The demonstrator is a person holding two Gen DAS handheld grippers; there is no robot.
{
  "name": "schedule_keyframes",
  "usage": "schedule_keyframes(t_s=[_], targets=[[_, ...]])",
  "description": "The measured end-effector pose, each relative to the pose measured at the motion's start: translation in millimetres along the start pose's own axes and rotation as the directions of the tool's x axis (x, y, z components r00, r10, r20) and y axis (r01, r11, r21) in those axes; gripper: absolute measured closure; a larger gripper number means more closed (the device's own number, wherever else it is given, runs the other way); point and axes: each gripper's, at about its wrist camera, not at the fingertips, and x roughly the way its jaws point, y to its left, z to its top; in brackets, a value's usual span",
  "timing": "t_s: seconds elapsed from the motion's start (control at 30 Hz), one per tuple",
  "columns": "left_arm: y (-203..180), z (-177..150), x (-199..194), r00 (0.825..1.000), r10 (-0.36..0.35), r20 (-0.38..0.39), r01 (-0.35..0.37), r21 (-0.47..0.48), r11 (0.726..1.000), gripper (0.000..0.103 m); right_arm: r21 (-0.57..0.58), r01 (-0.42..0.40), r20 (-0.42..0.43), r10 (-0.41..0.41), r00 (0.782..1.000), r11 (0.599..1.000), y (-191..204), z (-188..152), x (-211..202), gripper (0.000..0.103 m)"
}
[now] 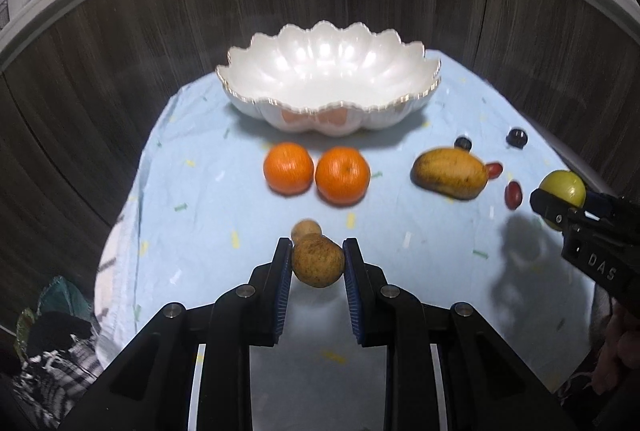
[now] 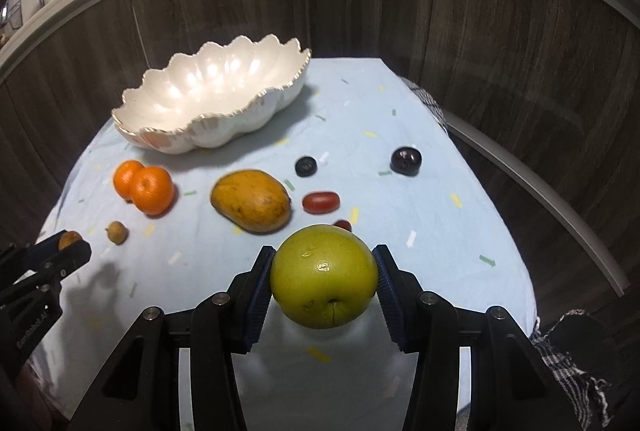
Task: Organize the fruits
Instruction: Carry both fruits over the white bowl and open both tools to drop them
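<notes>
Gripping brown fruit (image 1: 318, 260) and green apple (image 2: 324, 281), both jaws clear the tablecloth (image 2: 440, 215).

Each wrist camera looks forward and steeply downward along its own tool, close above the light-blue cloth-covered table (image 1: 192, 191). Both views share the scalloped white ceramic bowl (image 1: 328, 79) and dark wood-panelled wall (image 2: 500, 31).

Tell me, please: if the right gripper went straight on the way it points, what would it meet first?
Probably the small red fruit lying just beyond the green apple that the right gripper holds. The mango lies slightly left of that line. Depth is unclear, so the cloth might come first.
</notes>
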Motion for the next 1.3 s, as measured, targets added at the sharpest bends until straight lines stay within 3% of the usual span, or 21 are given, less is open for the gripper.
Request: schedule_keyframes(t_s=[0.43, 0.83, 1.3], targets=[[10.7, 34.7, -6.2, 0.999, 0.006, 0.038, -0.006, -0.014, 1.000, 0.077, -0.008, -0.061, 0.051, 0.062, 0.997, 0.998, 16.2, 37.6, -5.9, 0.053], [21.4, 82.3, 12.1, 0.998, 0.000, 0.067, 0.002, -0.026, 1.000, 0.077, -0.037, -0.083, 0.123, 0.087, 0.989, 0.996, 28.9, 96.3, 9.1, 0.053], [35.2, 129.7, 31.8, 0.994, -0.005, 0.106, 0.006, -0.014, 1.000, 0.077, -0.077, -0.111, 0.126, 0.120, 0.985, 0.991, 45.0, 140.9, 35.6, 0.053]])
